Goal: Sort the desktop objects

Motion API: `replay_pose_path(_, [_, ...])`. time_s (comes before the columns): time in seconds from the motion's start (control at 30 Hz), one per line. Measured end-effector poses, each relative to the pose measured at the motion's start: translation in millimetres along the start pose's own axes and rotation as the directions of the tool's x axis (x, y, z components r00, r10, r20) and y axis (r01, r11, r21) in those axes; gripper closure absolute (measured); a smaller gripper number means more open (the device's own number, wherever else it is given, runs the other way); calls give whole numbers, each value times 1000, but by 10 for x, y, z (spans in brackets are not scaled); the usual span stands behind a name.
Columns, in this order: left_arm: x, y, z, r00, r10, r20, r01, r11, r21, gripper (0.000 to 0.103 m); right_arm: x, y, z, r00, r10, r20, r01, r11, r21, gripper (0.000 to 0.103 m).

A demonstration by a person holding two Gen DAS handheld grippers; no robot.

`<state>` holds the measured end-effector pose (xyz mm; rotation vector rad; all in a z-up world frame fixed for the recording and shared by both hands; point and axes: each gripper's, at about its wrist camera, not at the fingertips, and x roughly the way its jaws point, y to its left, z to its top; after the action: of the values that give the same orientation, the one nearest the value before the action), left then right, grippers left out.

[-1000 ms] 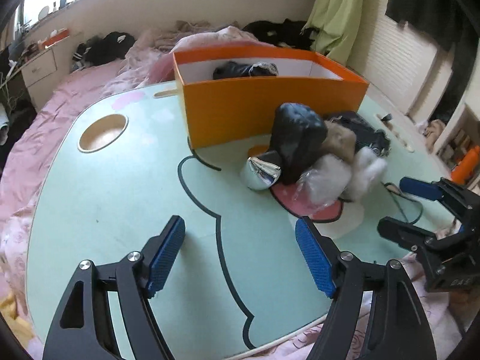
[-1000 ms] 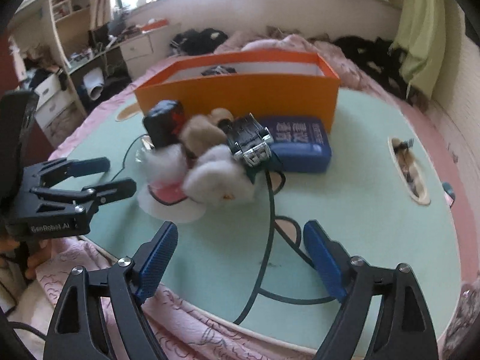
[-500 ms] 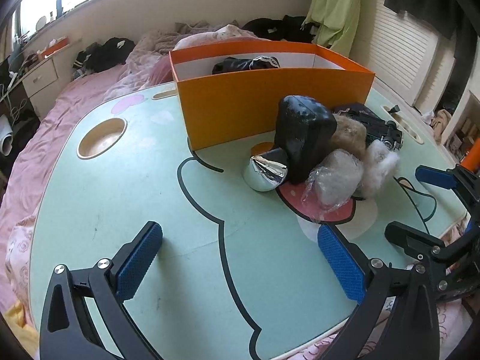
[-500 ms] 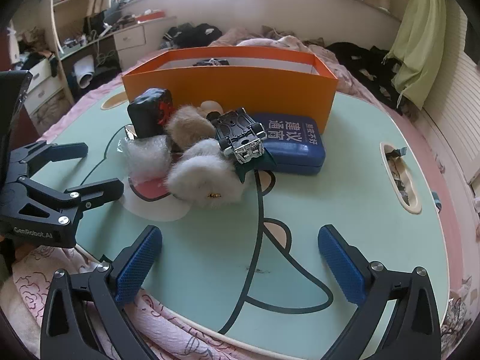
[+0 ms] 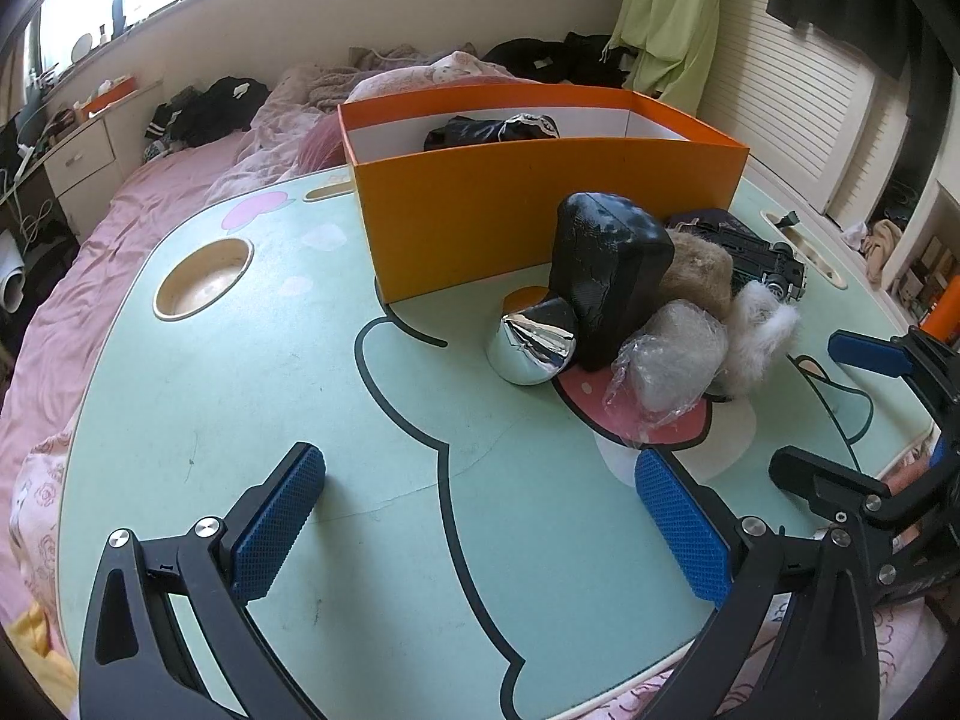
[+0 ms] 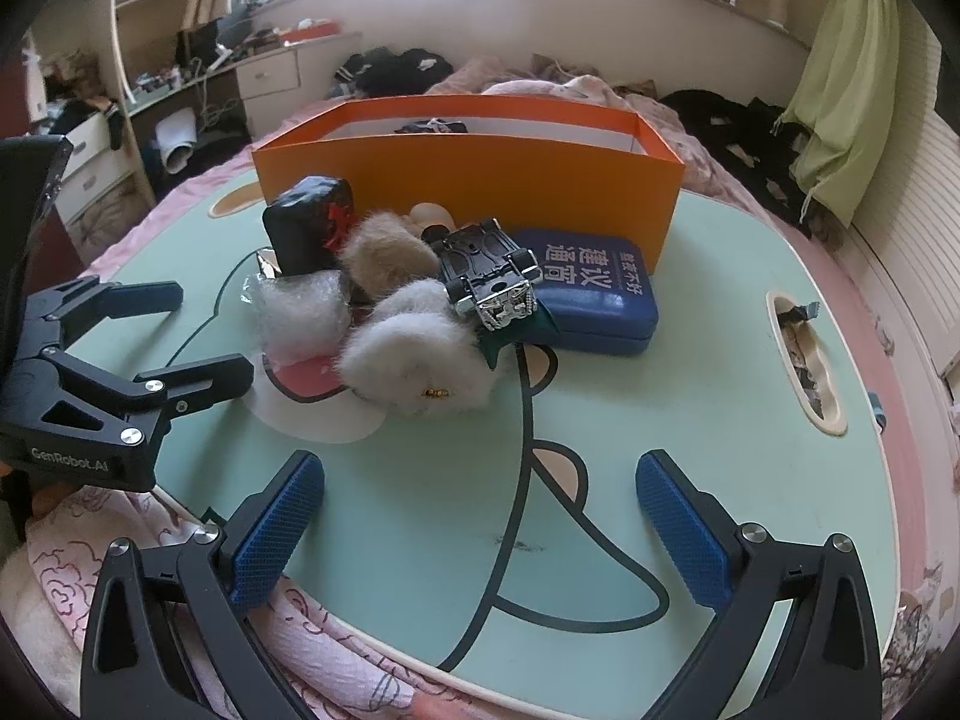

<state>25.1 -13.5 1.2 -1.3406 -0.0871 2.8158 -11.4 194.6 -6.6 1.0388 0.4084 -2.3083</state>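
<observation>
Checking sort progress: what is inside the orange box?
In the orange box, one dark bundle with a pale trim shows above the front wall. The box floor and anything lower are hidden by that wall.

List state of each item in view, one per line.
left gripper: open, empty, over the table
right gripper: open, empty
orange box: open top, dark cloth inside
toy car: upside down, atop the pile
blue case: closed, flat
black block: upright
bagged fluff: wrapped in plastic
</observation>
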Motion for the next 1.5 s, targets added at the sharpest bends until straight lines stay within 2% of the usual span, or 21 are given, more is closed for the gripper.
replay_pose_path(1.0, [-13,27,-9,1000,0,3,0,1000,2,0,-24,-17,-13,999,7,44,-7,1000,-8,0])
replay_pose_path(1.17, [-218,40,34,995,-41,96,41,999,9,0,-33,-33,-8,999,12,50,-12,1000,-6,0])
replay_pose_path(1.33, [-337,61,245,981,-100,165,102,995,0,1,-28,-31,-8,999,17,51,-16,1000,-8,0])
replay_pose_path(1.43, [-291,35,380,979,-106,175,109,994,-6,16,-25,-19,-12,998,17,52,-17,1000,-8,0])
replay_pose_path(1.5, [-261,-27,460,975,-127,181,130,991,-5,17,-21,-17,-6,998,18,52,-17,1000,-9,0])
